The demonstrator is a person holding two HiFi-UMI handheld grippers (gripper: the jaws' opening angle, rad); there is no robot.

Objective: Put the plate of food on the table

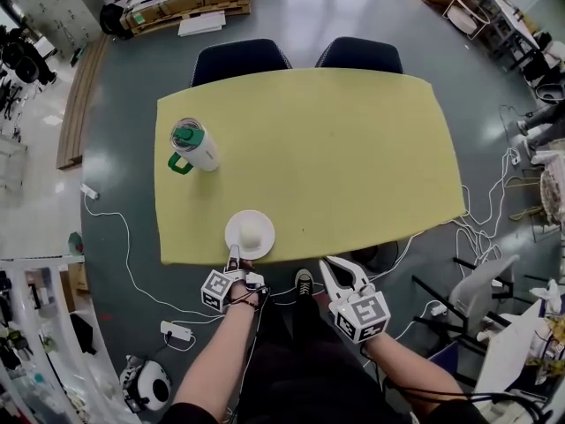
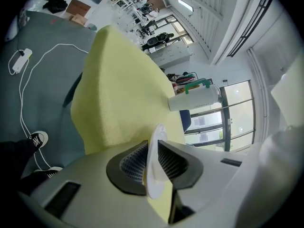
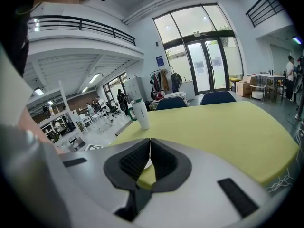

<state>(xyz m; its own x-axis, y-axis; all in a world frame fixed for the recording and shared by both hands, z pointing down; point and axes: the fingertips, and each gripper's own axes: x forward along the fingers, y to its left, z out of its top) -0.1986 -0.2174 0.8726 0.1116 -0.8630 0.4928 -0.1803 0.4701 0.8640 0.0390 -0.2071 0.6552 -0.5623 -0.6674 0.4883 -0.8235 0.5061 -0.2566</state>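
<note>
1. While the left gripper (image 1: 235,256) points at the plate (image 1: 265,246), its fingers (image 2: 133,163) stand a little apart with the near rim between them, loose on it
2. Straight ahead of them the plate lies flat on the yellow table (image 1: 353,148), near its front edge, with round white food (image 1: 252,230) on top
3. Farther off, the right gripper (image 1: 335,268) has its fingers closed on nothing
4. I think the left fingers should slide straight back off the rim

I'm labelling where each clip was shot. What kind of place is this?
Most likely a large open lab or workshop hall, not a home: a railed mezzanine, tall glass entrance doors, and cables and a power strip strewn over the grey floor around the yellow table.
</note>
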